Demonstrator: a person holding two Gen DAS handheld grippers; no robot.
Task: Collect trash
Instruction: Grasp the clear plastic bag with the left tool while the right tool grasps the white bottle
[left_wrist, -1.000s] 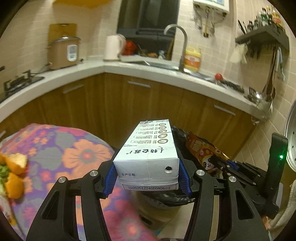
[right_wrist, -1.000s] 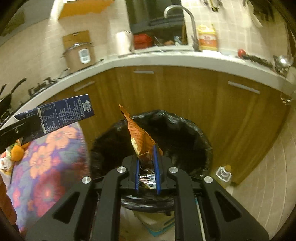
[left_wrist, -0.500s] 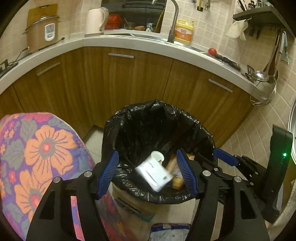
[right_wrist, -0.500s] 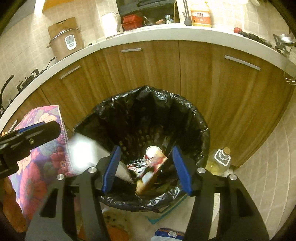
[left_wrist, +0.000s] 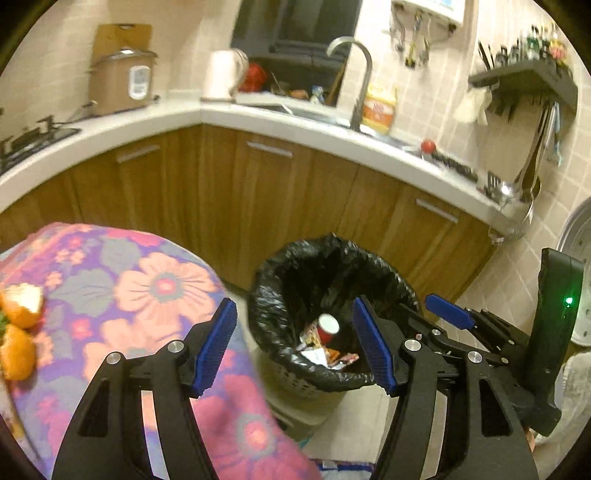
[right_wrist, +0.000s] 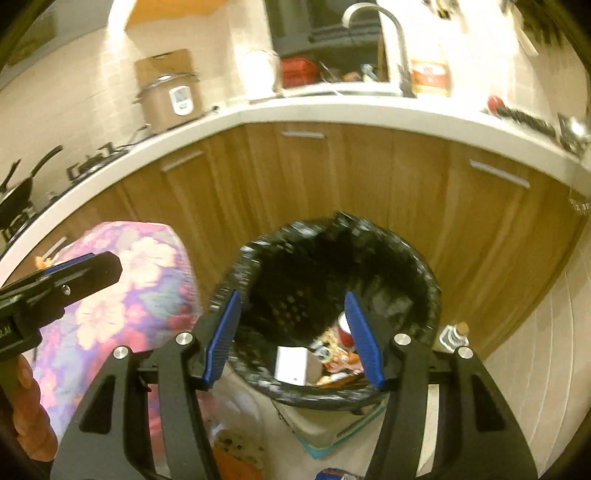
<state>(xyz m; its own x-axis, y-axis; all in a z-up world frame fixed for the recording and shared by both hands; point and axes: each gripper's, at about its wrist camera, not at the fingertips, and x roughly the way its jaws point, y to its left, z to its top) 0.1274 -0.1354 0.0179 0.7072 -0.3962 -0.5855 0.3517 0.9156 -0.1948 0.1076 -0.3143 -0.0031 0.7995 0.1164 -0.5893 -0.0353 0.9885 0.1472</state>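
Both grippers had risen above the trash bin (right_wrist: 424, 273), left gripper (left_wrist: 295, 347) and right gripper (right_wrist: 291, 338) with jaws wide, holding nothing. Inside the bin lay the milk carton (right_wrist: 291, 365) (probably, the view blurred) beside the snack wrapper (right_wrist: 336, 360).

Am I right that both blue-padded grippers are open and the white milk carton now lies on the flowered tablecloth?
Not quite: the white milk carton lies inside the black-lined trash bin, as the right wrist view shows. Both grippers, left and right, are open.

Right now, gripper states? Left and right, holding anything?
Left gripper: open, holding nothing.
Right gripper: open, holding nothing, above the trash bin.
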